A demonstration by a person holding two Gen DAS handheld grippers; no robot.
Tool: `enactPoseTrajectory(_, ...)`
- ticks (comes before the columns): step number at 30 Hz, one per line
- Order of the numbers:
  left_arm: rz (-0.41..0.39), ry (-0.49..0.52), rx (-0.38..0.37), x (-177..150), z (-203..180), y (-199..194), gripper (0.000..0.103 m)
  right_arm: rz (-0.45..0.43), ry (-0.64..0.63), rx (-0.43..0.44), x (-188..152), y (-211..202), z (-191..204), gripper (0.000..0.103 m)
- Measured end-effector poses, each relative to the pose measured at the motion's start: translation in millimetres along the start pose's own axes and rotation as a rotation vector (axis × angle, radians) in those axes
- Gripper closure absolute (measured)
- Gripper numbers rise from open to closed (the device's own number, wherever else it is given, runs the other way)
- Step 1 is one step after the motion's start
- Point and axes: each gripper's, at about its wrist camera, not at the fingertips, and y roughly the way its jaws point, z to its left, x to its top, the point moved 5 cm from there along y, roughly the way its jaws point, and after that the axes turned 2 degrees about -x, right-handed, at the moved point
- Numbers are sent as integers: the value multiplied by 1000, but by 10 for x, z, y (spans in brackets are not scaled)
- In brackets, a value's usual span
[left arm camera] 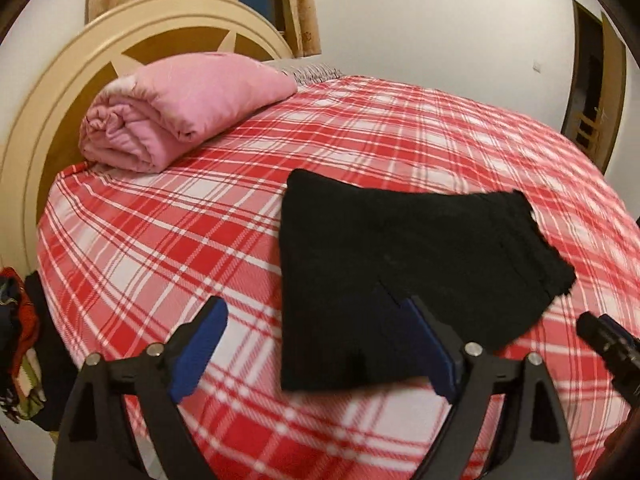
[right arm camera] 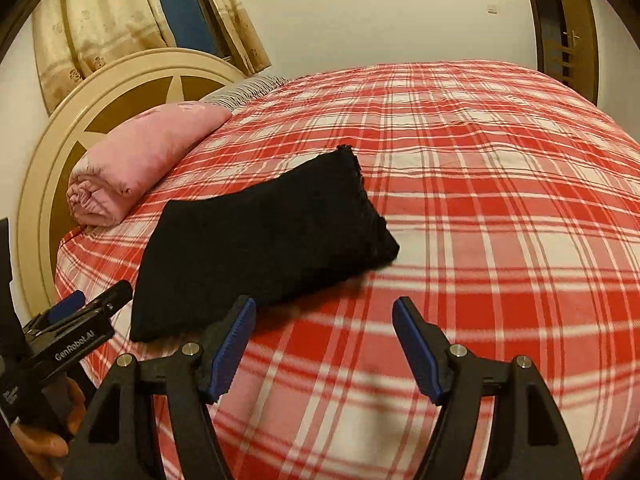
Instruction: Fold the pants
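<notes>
Black pants lie folded into a compact stack on the red plaid bed; the right wrist view shows the same pants left of centre. My left gripper is open just above the near edge of the pants, its right finger over the black cloth, nothing pressed between the pads. My right gripper is open over bare plaid sheet, right of the pants, holding nothing. The left gripper also appears at the lower left of the right wrist view, in a person's hand.
A rolled pink blanket rests against the cream star-patterned headboard. Curtains and a window are behind it. A wooden door stands at the far right. A heap of clothes lies beside the bed on the left.
</notes>
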Motion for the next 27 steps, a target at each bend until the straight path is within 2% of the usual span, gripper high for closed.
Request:
enactPoseTrajectory(5,-15,37,50,-142,-84,-206,1,5,8,-21,-101,-182,7,31)
enactPoseTrajectory(8,-4,55,75,-249,-111,-288,0,21,29,-31,-183,-279,-9,31)
enactPoseTrajectory(13,60,62,53,-400,-127,-398,0,41,43,-58,-247,-445,-5,31)
enactPoseTrajectory(17,18,80,46,-458,-149,-641,0,16,25,-113,-263,-676,29,31)
enactPoseTrajectory(19,-7,86,37,-463,-156,-761,0,8,15,-108,-276,-793,65,30)
enactPoseTrajectory(22,-53,88,34,-458,-145,-955,0,-68,7,-108,-271,-1075,114,30)
enactPoseTrajectory(26,-157,100,31,-401,-115,-1288,0,-241,-24,-97,-188,-1563,213,30)
enactPoseTrajectory(27,-194,105,35,-373,-117,-1393,0,-280,-31,-99,-169,-1668,240,25)
